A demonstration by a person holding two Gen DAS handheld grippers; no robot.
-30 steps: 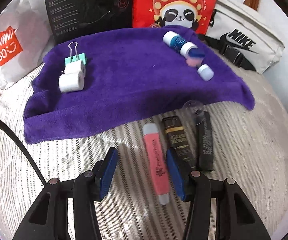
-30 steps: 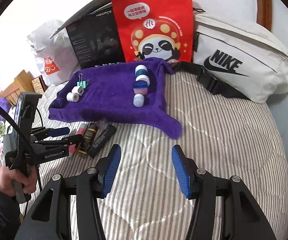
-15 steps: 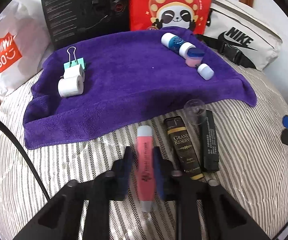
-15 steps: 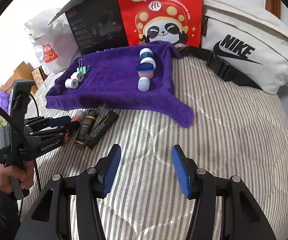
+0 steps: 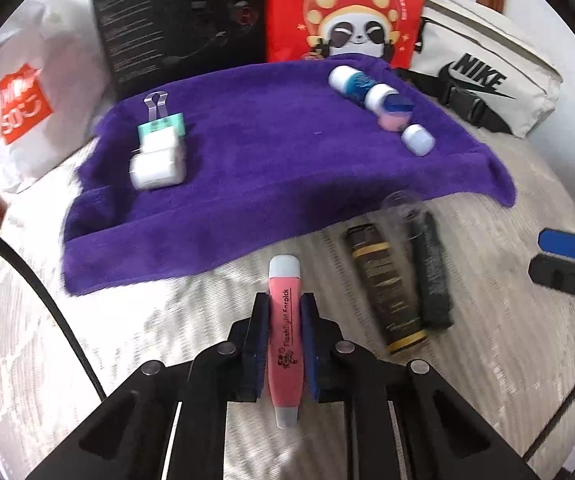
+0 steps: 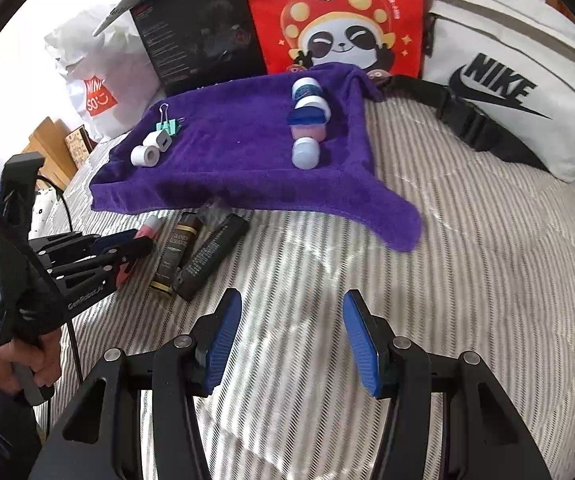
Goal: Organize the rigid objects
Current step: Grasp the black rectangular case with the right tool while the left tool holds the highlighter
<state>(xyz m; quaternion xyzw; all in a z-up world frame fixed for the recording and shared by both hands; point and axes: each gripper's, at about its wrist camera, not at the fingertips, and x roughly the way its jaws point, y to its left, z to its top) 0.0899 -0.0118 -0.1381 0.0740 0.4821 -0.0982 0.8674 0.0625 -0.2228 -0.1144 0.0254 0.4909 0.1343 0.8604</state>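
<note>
My left gripper (image 5: 284,300) is shut on a pink tube (image 5: 284,332) with pale caps, which lies lengthwise between the pads on the striped bedding. Right of it lie a brown-and-gold tube (image 5: 387,292) and a black tube (image 5: 429,272) with a clear cap. A purple towel (image 5: 271,176) behind them carries a teal binder clip (image 5: 161,124), white rolls (image 5: 155,168) and small blue-and-white jars (image 5: 371,92). My right gripper (image 6: 291,328) stands open over bare bedding, with nothing between its fingers. In the right wrist view the left gripper (image 6: 135,246) grips the pink tube (image 6: 149,228) at far left.
A black box (image 5: 179,20), a red panda bag (image 5: 343,12), a white Nike bag (image 5: 483,76) and a white Miniso bag (image 5: 23,108) line the back edge. Wooden furniture (image 6: 59,144) stands beyond the bed at left. A hand (image 6: 35,364) holds the left gripper's handle.
My left gripper has shut on the pink tube, which earlier lay between its open fingers. My right gripper has sunk and moved closer to the towel, still open.
</note>
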